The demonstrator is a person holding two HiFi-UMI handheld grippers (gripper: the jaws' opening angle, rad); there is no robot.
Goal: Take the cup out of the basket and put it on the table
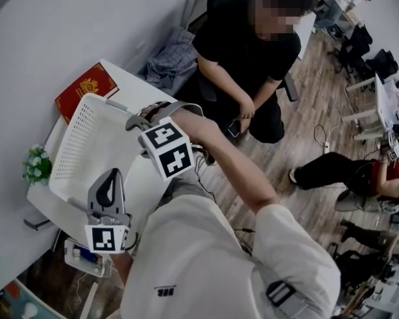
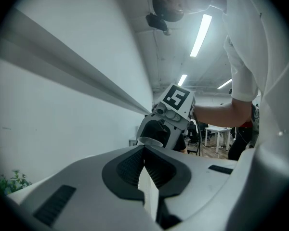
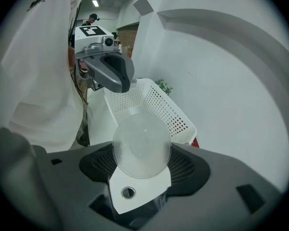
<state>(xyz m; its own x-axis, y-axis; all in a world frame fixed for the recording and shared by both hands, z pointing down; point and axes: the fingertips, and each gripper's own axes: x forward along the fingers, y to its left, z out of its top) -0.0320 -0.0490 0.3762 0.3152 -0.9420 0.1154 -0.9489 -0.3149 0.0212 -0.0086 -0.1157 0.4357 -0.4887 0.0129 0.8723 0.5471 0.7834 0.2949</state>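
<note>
The cup sits squarely between the two pads of my right claw, which stands fairly wide and is clamped on the cup's sides, its round bottom facing the camera. It is thin, clear plastic, smooth and slightly frosted, and I can see the basket through and beyond it. The cup hangs in the air over that basket, touching neither it nor the bench. The basket is white, rectangular plastic with rounded corners and walls perforated in neat rows of small holes. My left claw is at the basket's near edge with its ribbed black pads brought together; I cannot tell whether they pinch the rim. A red book with a gold emblem lies beside the basket on the white bench.
</note>
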